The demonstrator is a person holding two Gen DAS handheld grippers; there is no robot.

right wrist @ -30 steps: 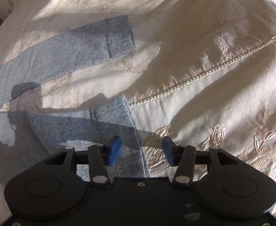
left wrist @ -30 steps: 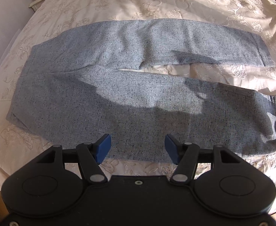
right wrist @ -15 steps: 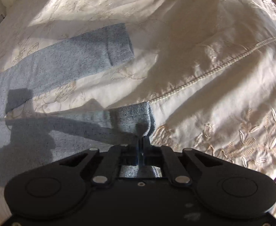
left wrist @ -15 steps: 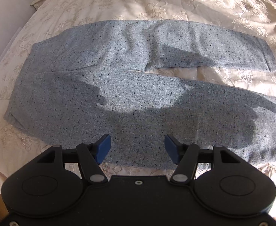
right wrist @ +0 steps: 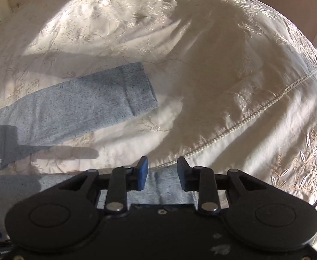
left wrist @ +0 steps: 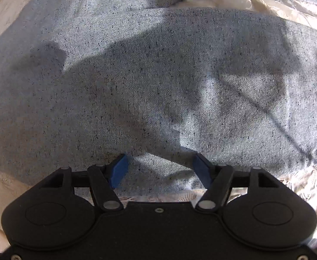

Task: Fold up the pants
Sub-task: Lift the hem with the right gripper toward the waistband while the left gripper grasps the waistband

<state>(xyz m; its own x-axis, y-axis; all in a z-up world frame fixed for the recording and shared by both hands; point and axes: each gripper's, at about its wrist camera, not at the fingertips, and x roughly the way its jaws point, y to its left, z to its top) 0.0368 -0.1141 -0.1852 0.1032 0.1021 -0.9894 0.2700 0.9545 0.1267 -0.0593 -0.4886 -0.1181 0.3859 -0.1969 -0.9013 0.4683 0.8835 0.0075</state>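
Pants (left wrist: 158,82) of speckled blue-grey cloth, spread flat on a cream embroidered bedspread (right wrist: 234,69), filling almost the whole left wrist view. Left gripper (left wrist: 160,170) low over the near leg close to its near edge, blue fingertips (left wrist: 118,170) spread wide with cloth between and beneath them; whether the tips press into the fabric, cannot tell. Nothing pinched. Strip of bedspread visible just nearer than the leg's edge, under the gripper body. Far leg along the top of that view, a wedge of cream cover between the two legs at upper right.

Right gripper (right wrist: 162,174) over the cuff end of the near leg, blue pads (right wrist: 142,174) parted by a moderate gap, narrower than on the left, holding nothing. Cuff fabric seen between and below the pads, just beneath them; contact not clear. Far leg's cuff (right wrist: 141,88) lying flat to the far left, well apart from the gripper. Corded seam (right wrist: 256,114) running diagonally across the cover on the right.
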